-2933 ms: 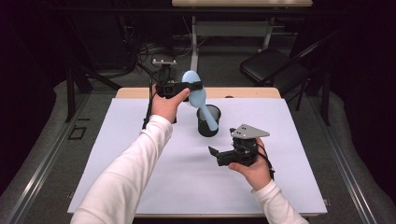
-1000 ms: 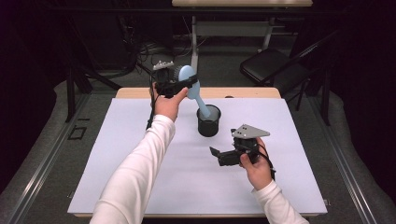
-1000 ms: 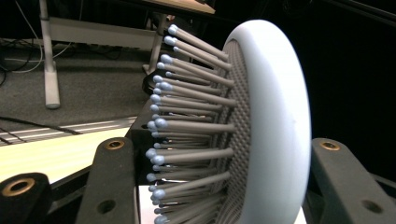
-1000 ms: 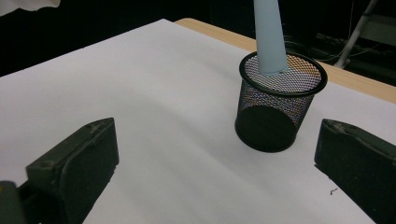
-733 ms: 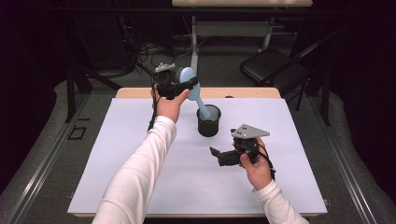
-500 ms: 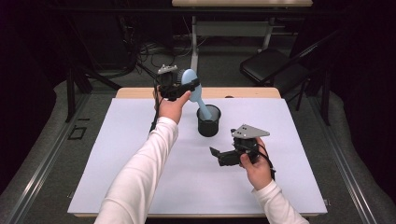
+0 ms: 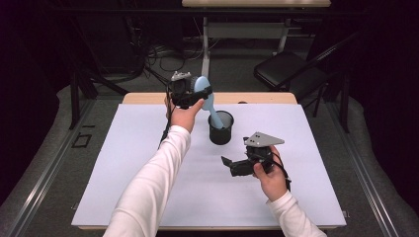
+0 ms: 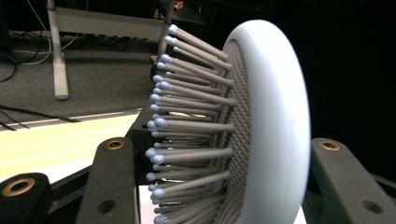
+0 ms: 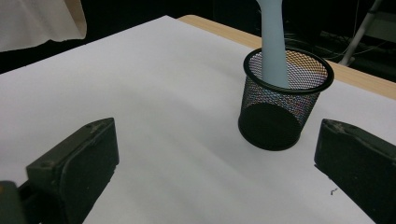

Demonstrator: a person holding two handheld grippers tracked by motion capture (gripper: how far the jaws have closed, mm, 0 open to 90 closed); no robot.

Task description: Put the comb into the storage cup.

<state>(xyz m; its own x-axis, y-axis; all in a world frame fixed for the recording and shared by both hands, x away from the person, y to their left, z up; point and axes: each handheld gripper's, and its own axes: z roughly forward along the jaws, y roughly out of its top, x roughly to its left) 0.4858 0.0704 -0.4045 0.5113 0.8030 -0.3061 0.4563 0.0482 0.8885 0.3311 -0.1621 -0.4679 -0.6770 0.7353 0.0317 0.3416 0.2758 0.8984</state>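
A light blue hairbrush (image 7: 203, 88) is tilted over the back of the table, with its handle (image 7: 215, 117) reaching down into a black mesh cup (image 7: 221, 130). My left gripper (image 7: 189, 94) is shut on the brush head; in the left gripper view the bristled head (image 8: 268, 130) sits between the two jaws of my left gripper (image 8: 224, 186). My right gripper (image 7: 230, 166) rests low on the table in front of the cup, open and holding nothing. In the right gripper view the jaws of my right gripper (image 9: 215, 168) frame the cup (image 9: 285, 100) and the handle (image 9: 274, 44).
A white sheet (image 7: 123, 177) covers the table, with a strip of wooden edge (image 7: 148, 98) bare at the back. Beyond the table stand a black folding chair (image 7: 291, 69) and a desk frame (image 7: 205, 34).
My left hand with the brush has shifted a little to the right and down, and the handle has stayed in the cup. The right hand has kept still.
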